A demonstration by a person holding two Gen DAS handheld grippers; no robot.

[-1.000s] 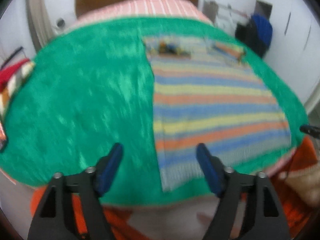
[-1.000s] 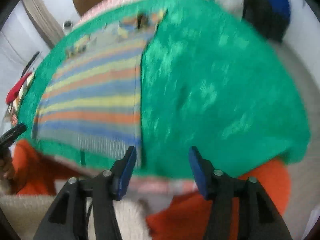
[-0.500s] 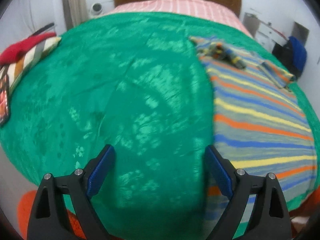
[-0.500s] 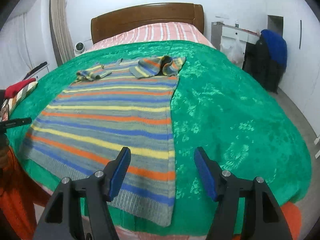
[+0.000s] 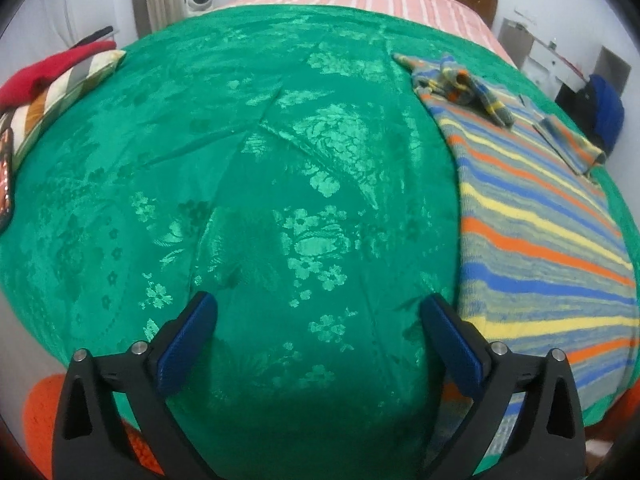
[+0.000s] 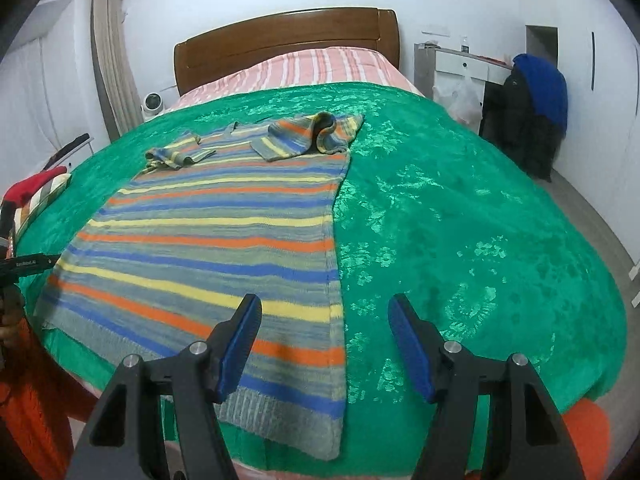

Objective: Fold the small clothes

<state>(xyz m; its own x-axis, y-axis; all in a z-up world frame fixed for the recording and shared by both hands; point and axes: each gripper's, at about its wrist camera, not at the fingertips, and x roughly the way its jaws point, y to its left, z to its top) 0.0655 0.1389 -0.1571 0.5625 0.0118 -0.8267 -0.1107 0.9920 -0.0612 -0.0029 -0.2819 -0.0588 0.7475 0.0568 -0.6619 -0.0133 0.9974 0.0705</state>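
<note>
Two grippers in view, both empty. We see the left gripper (image 5: pixel 318 312) with jaws spread wide, having just been opening, nothing between them, only the green floral brocade bedspread (image 5: pixel 248 184) beyond. Right gripper (image 6: pixel 325 318) jaws stand partly apart, pinching nothing; the near right edge of the striped knit sweater in grey, blue, orange and yellow (image 6: pixel 224 236) shows between its fingers. Sweater lies flat on the bedspread, left of centre in the right wrist frame, right side in the left wrist frame, sleeves folded in over its top. Brown wooden headboard (image 6: pixel 280 46) at upper centre.
</note>
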